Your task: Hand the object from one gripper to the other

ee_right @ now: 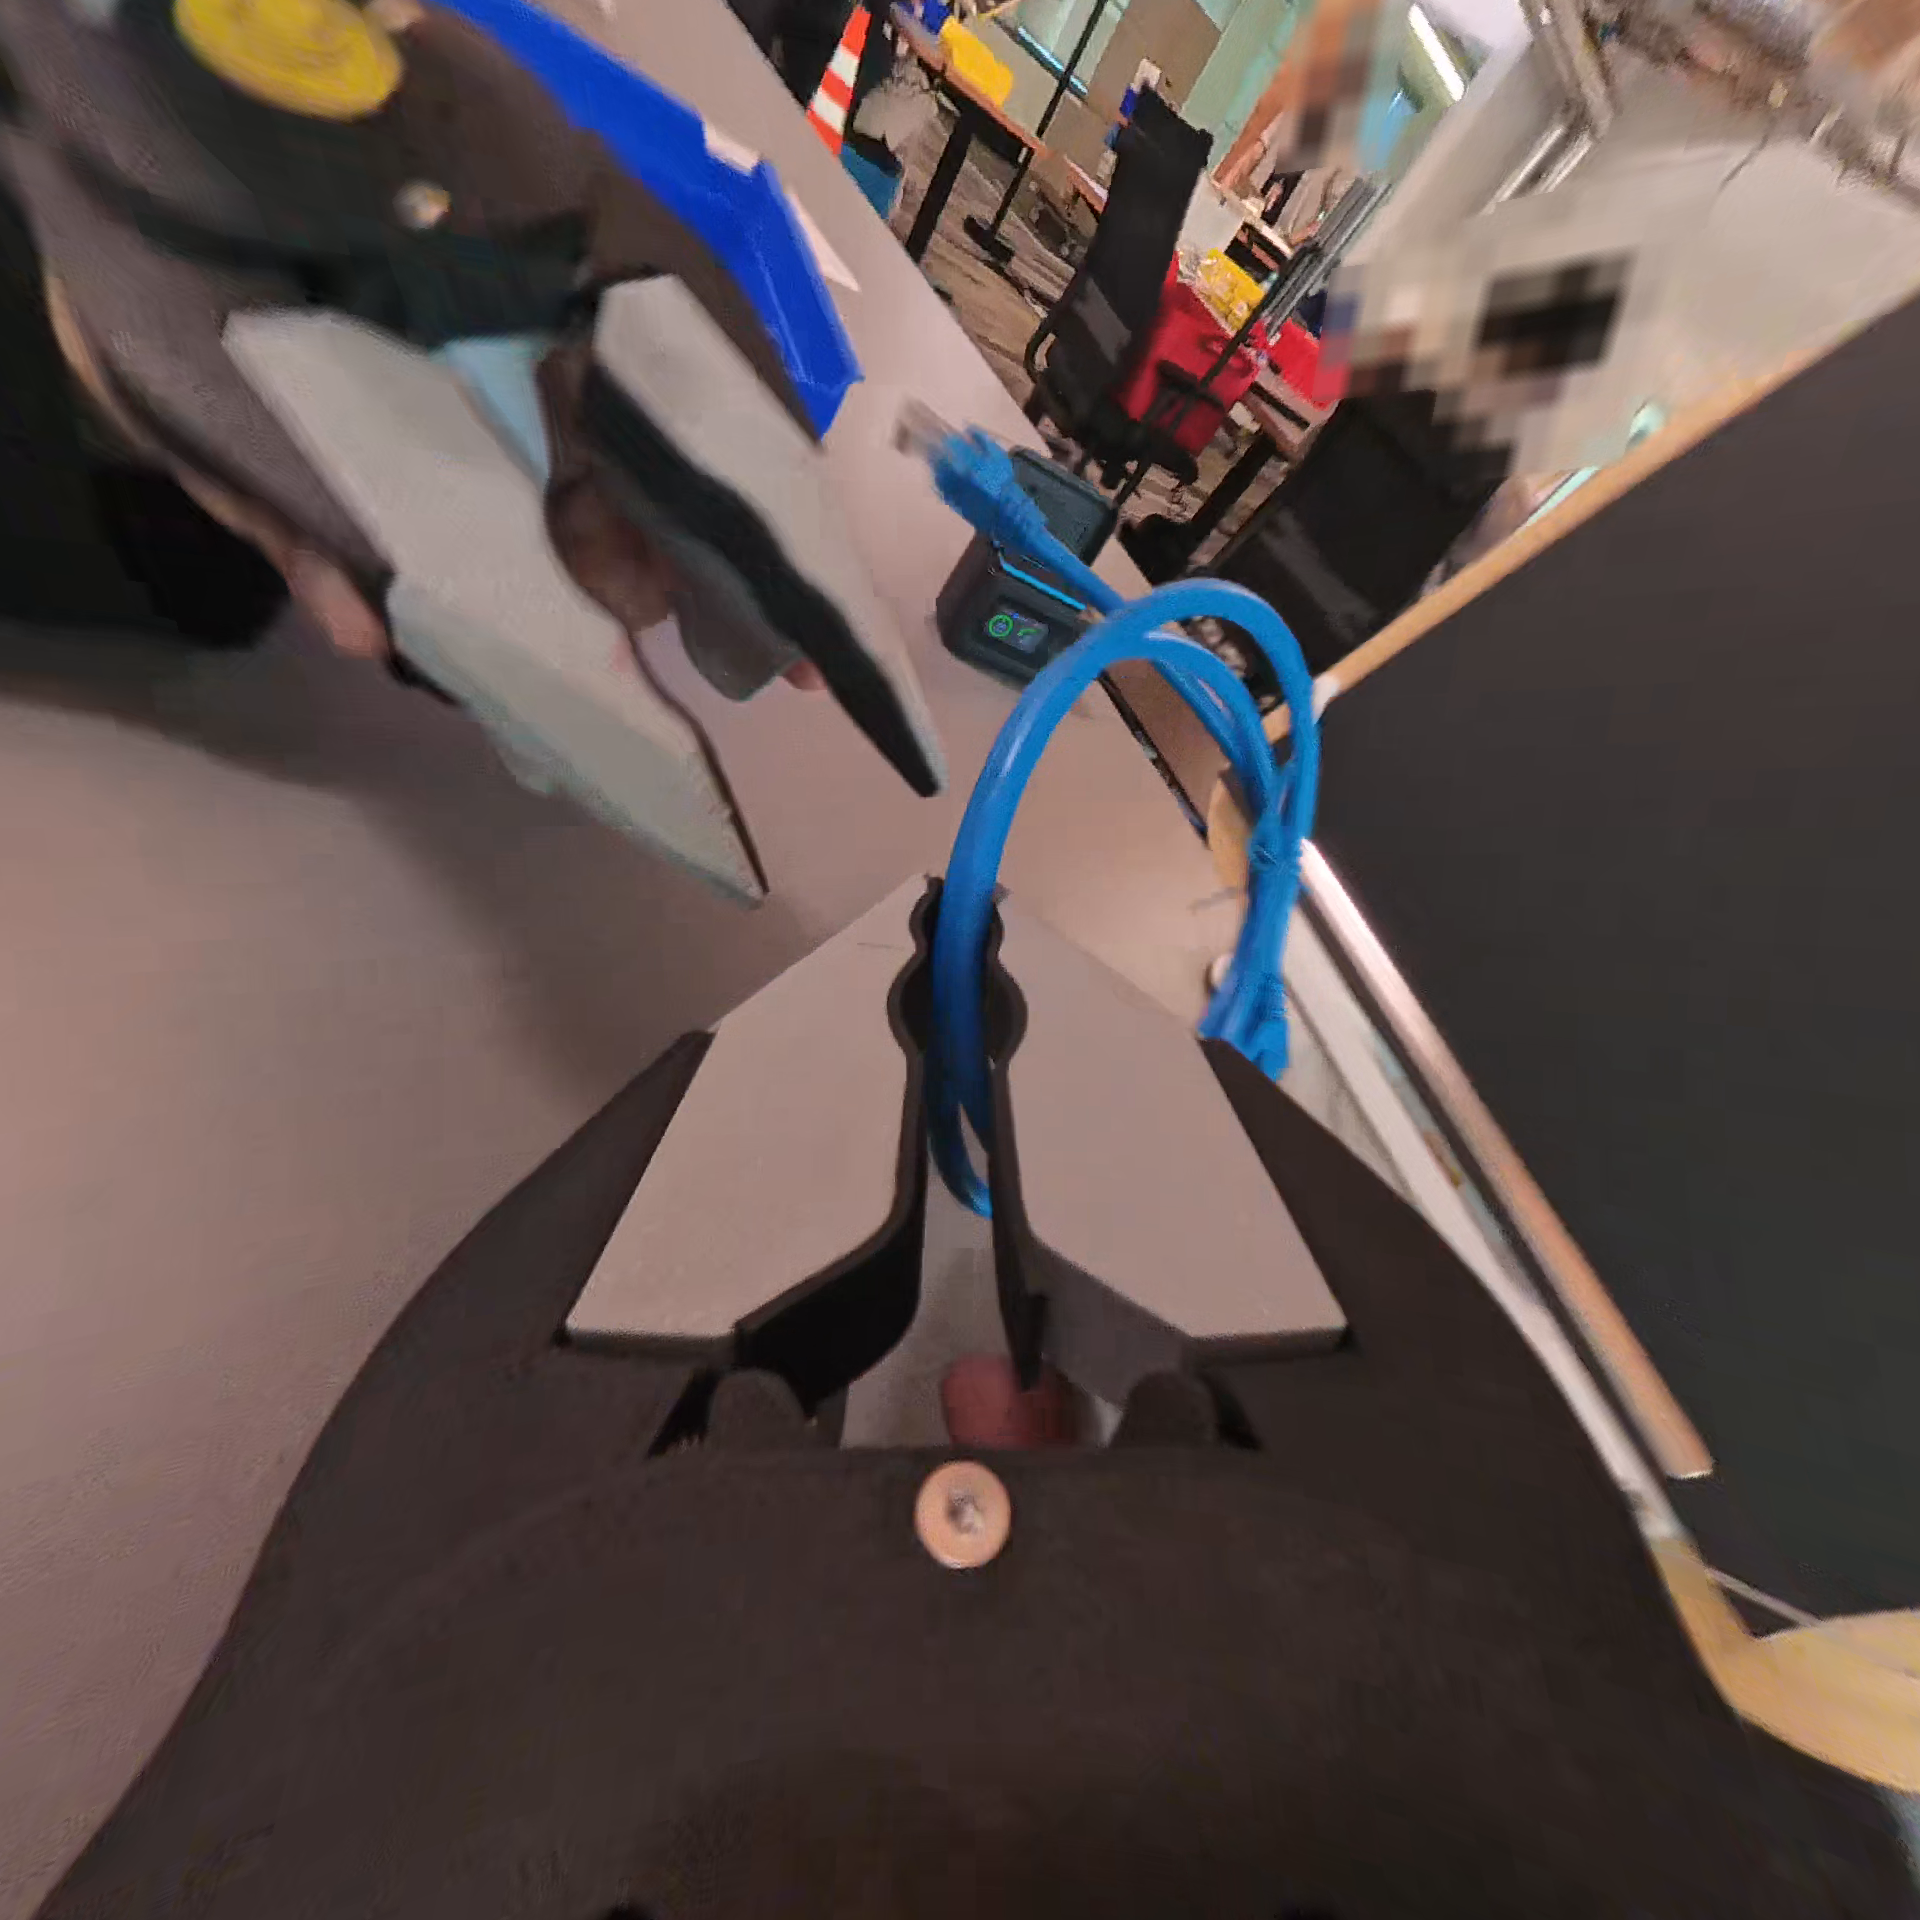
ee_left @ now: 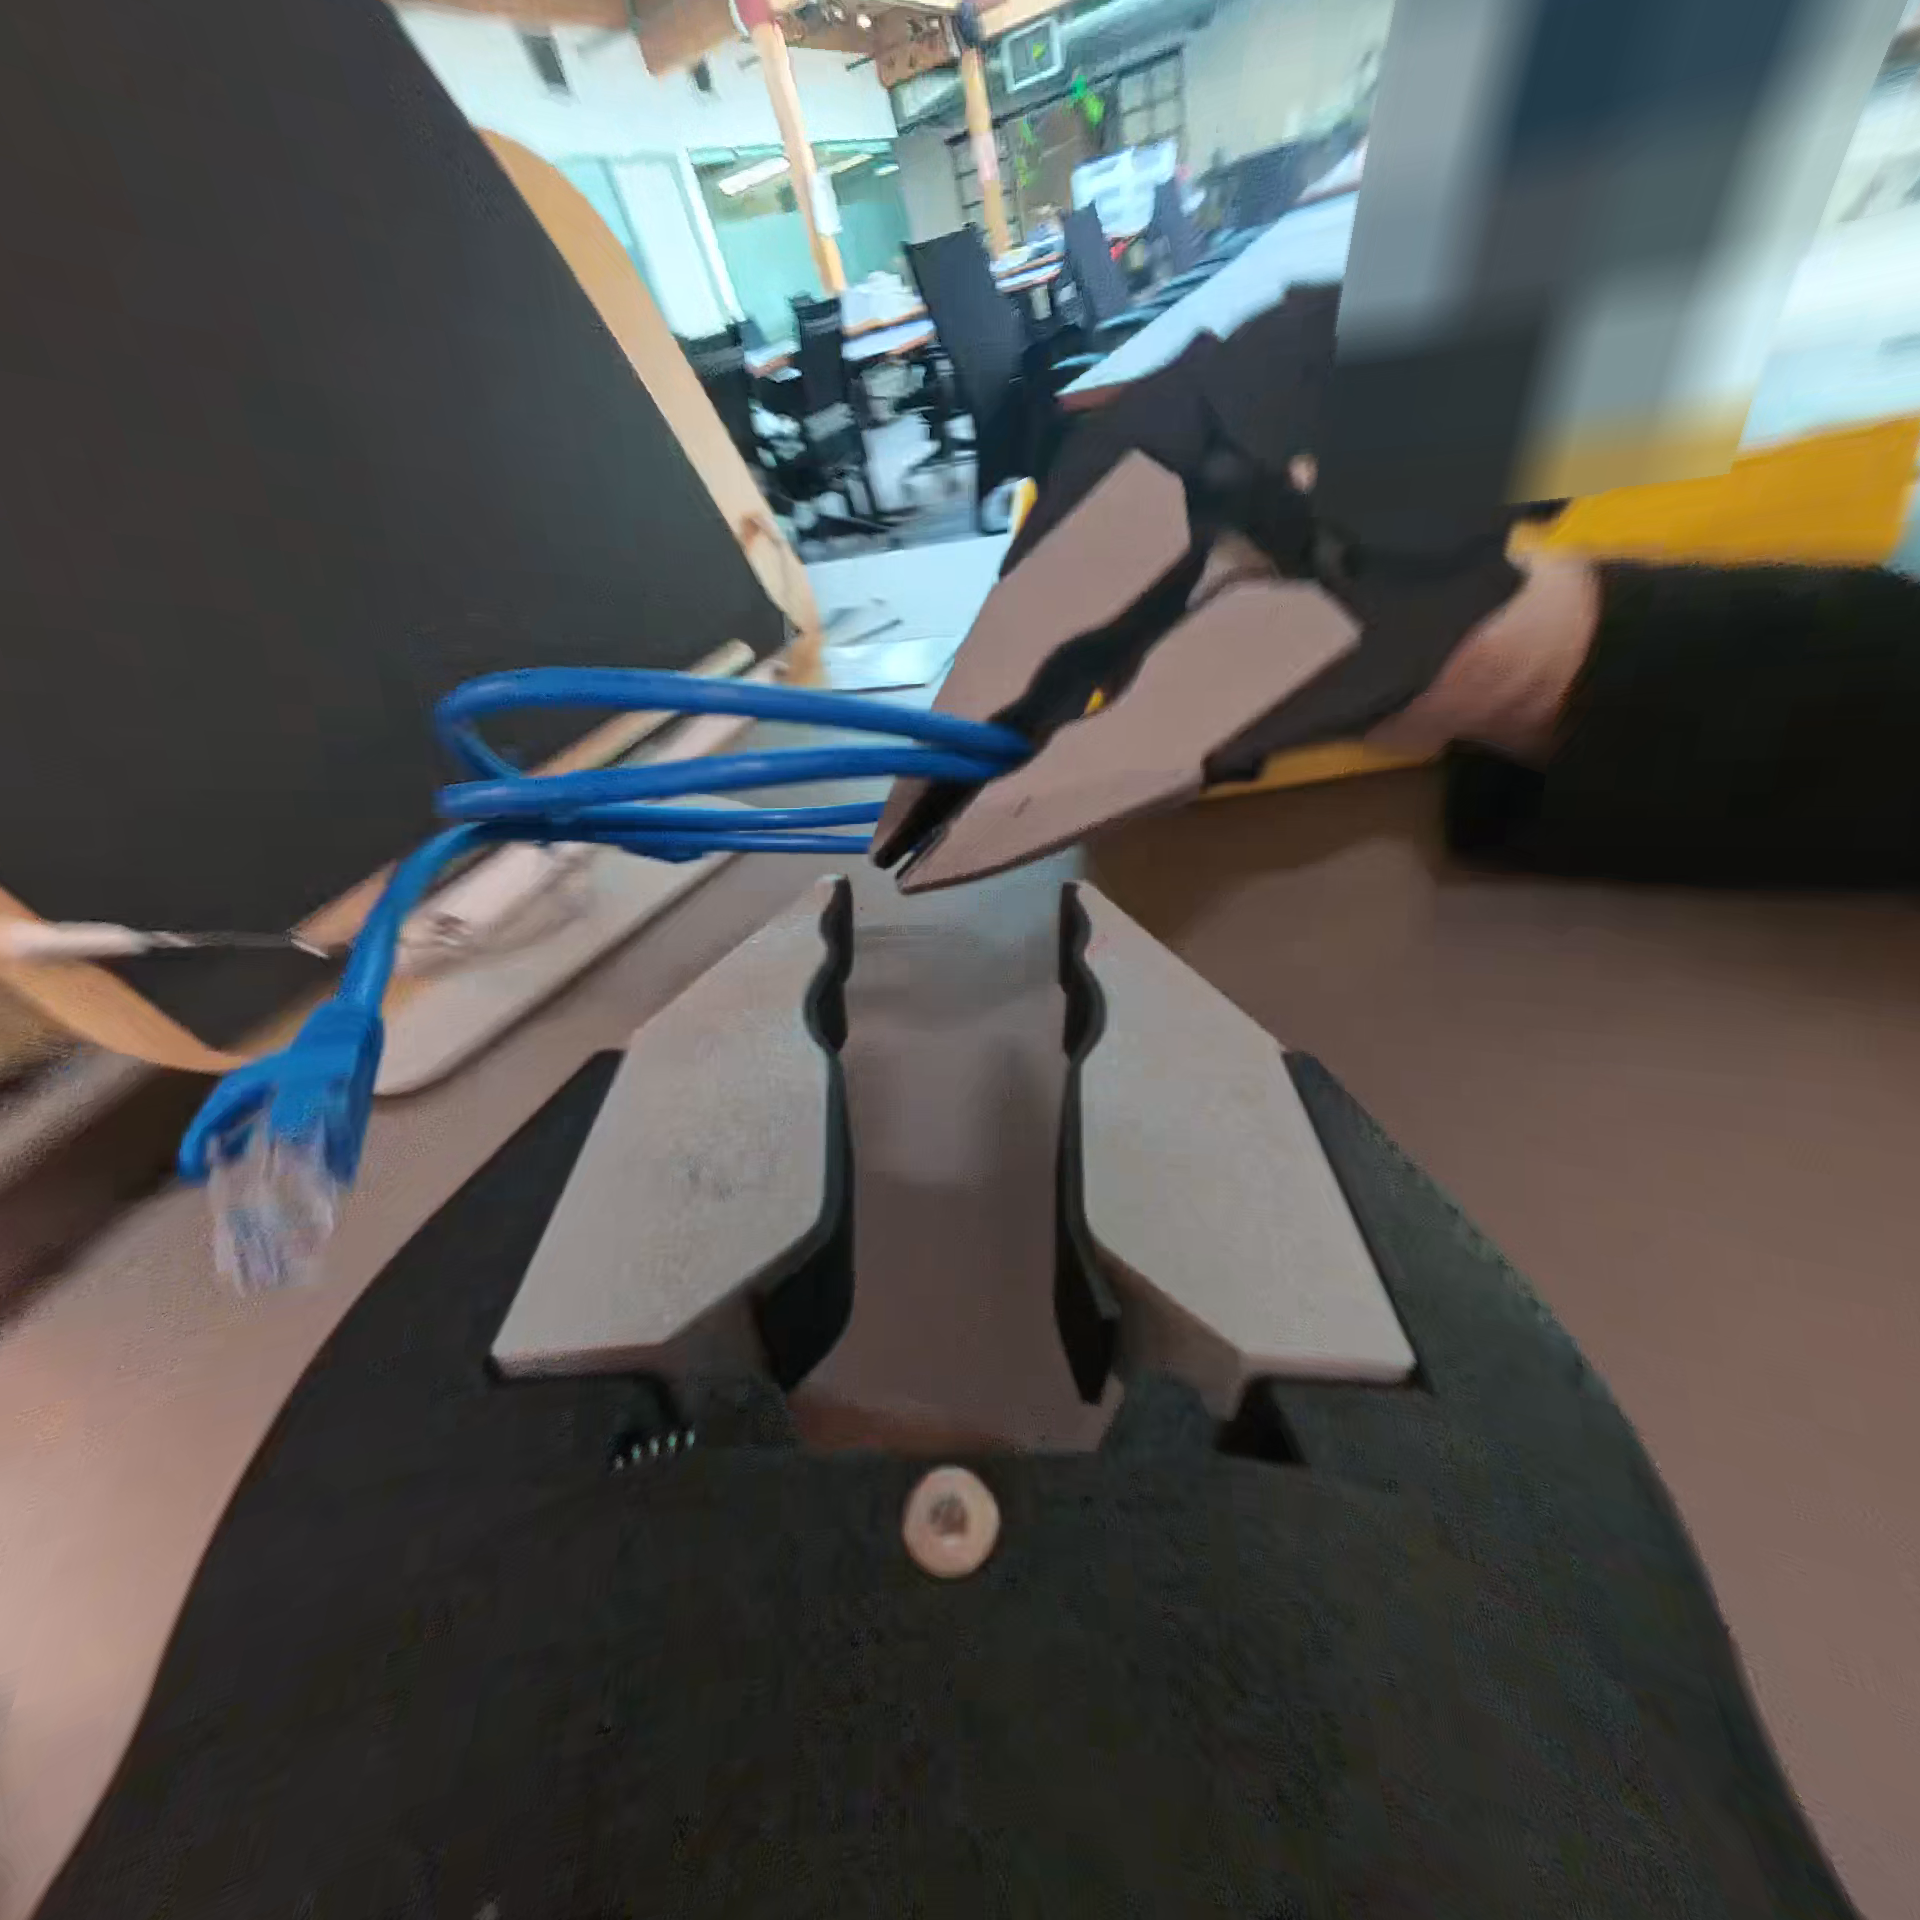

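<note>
In the right wrist view, nearest the lens, the right tongs (ee_right: 961,914) are pressed together on a coiled blue network cable (ee_right: 1132,727), pinching a strand of the coil in the notched gap between the grey fingers (ee_right: 810,1132). The coil rises out past the tips and arcs over to the right, held clear above the brown counter (ee_right: 208,1039). One plug (ee_right: 1252,1013) hangs down at the right of the coil; the other (ee_right: 961,457) sticks out farther off, up and to the left.

Just beyond the tips and to the left, the left tongs (ee_right: 847,842) hang in the air, spread, holding nothing and not touching the cable.

The left wrist view agrees: the left tongs (ee_left: 954,914) stand apart with bare counter (ee_left: 1455,1039) between the pads (ee_left: 727,1143). Just past them the right tongs (ee_left: 899,862) come in from the right, with the cable (ee_left: 675,769) stretching away leftward from the tips and a plug (ee_left: 301,1091) dangling at lower left.

By my reading, the handover is about halfway: the cable is lifted and presented, and the receiving tongs are close but not yet round it. Still to do are closing on a strand, letting go with the right, and drawing apart.

The coil is a flattened loop whose long axis runs out from the right tongs' tips, crosswise to the left tongs' fingers, so it lies sideways before them, not pointing into their gap.

Farther back stand dark panels (ee_right: 1662,831), a small black device with a lit screen (ee_right: 1013,613), a blue tray (ee_right: 727,208) and a blurred office with chairs.
</note>
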